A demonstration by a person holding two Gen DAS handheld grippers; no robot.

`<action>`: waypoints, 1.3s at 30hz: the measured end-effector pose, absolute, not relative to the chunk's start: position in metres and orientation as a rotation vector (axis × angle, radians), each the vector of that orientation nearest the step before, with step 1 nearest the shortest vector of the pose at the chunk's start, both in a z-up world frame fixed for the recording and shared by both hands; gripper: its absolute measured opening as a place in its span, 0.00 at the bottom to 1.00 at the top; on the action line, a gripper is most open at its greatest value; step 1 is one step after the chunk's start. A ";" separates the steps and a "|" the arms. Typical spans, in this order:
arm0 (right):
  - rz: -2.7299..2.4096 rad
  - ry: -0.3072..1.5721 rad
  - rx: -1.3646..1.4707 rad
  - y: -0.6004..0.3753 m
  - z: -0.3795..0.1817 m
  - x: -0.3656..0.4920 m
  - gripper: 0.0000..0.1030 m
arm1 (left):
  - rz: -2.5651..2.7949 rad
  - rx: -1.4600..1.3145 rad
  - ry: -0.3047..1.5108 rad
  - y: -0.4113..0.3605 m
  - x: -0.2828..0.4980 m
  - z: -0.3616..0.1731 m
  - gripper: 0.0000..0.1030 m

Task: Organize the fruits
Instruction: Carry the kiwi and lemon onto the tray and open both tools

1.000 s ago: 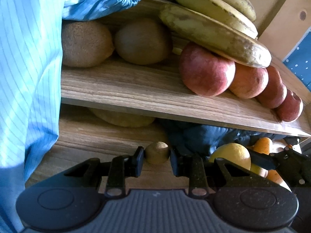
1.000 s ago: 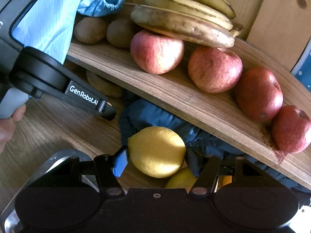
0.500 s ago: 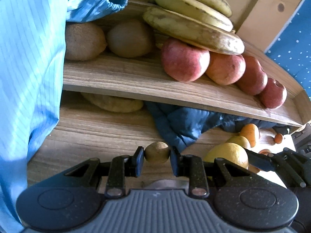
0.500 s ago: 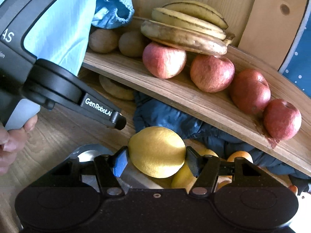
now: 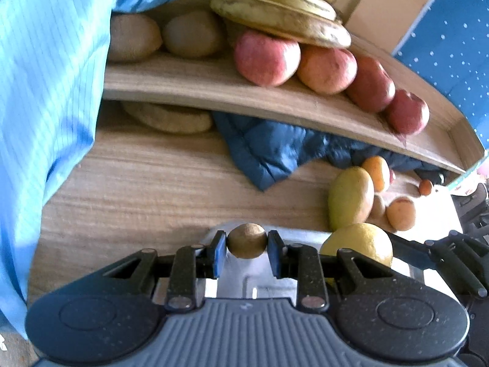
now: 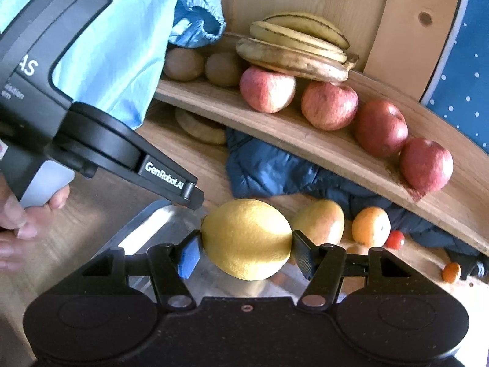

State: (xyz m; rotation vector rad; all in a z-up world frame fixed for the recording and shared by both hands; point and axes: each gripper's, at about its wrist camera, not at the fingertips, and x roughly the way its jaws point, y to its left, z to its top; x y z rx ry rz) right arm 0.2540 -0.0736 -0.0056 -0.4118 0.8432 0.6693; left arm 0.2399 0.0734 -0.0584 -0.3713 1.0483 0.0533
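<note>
My left gripper is shut on a small round brown fruit and holds it above a shiny metal tray. My right gripper is shut on a yellow lemon, also above the metal tray; the lemon shows in the left wrist view too. On the curved wooden shelf lie bananas, several red apples and two kiwis. A mango, an orange and small fruits lie on the wooden table under the shelf.
A dark blue quilted cloth lies under the shelf beside a flat tan object. A light blue sleeve fills the left side. The left gripper's body reaches in close to the lemon. A blue dotted wall stands at right.
Both grippers have pulled back and up from the shelf with their fruits held. The metal tray has come into view beneath them, and more of the table fruit shows.
</note>
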 end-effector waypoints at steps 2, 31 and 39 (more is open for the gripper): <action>0.673 0.847 -0.413 -0.076 -0.005 0.247 0.62 | 0.050 -0.371 1.053 0.069 0.236 -0.059 0.30; 0.651 0.965 -0.392 -0.103 -0.020 0.192 0.62 | 0.018 -0.349 1.150 0.048 0.200 -0.062 0.30; 0.641 0.979 -0.393 -0.104 -0.022 0.187 0.63 | 0.009 -0.344 1.157 0.044 0.193 -0.060 0.31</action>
